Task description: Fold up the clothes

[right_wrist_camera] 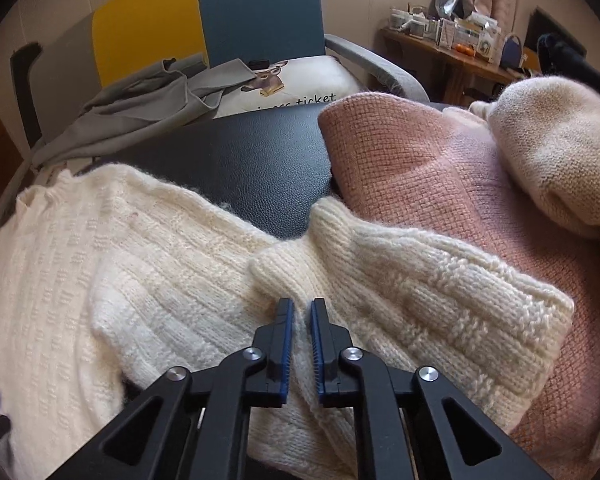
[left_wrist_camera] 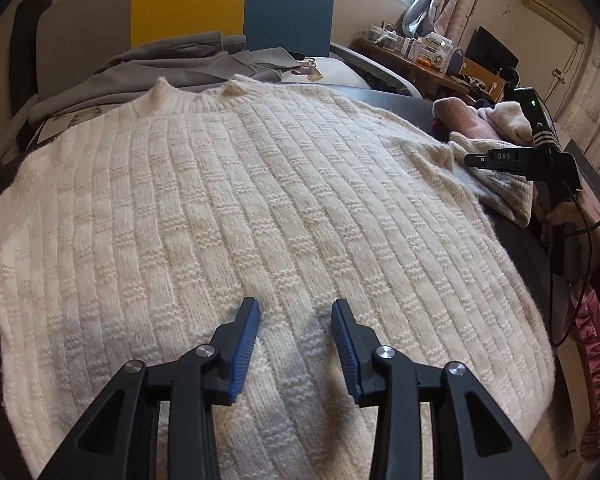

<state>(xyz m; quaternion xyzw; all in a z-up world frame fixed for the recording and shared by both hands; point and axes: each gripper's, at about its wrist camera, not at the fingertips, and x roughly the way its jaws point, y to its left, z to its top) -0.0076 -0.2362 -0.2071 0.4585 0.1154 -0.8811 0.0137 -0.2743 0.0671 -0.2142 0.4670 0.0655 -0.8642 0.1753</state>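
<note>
Sweater (left_wrist_camera: 260,208), cream ribbed knit, lies spread flat on a dark table (right_wrist_camera: 252,164), collar at the far end, body filling most of the left wrist view. L gripper (left_wrist_camera: 296,312) sits over the lower middle of the body, blue-padded jaws wide apart, nothing between them; tips look close to the knit, can't tell if touching. R gripper (right_wrist_camera: 302,308) is at the sweater's right sleeve (right_wrist_camera: 400,292), jaws narrow w/ a thin ridge of sleeve knit pinched between the pads. Sleeve runs out to the right and drapes onto a pink knit (right_wrist_camera: 412,168), which lies just beside the sweater on the table; a beige knit (right_wrist_camera: 560,148) rests on top of the pink one. Left view shows the R gripper at far right, held by a hand (left_wrist_camera: 560,212). Beyond the table: grey cloth (right_wrist_camera: 140,108) on a chair w/ yellow and blue back (right_wrist_camera: 204,12).
</note>
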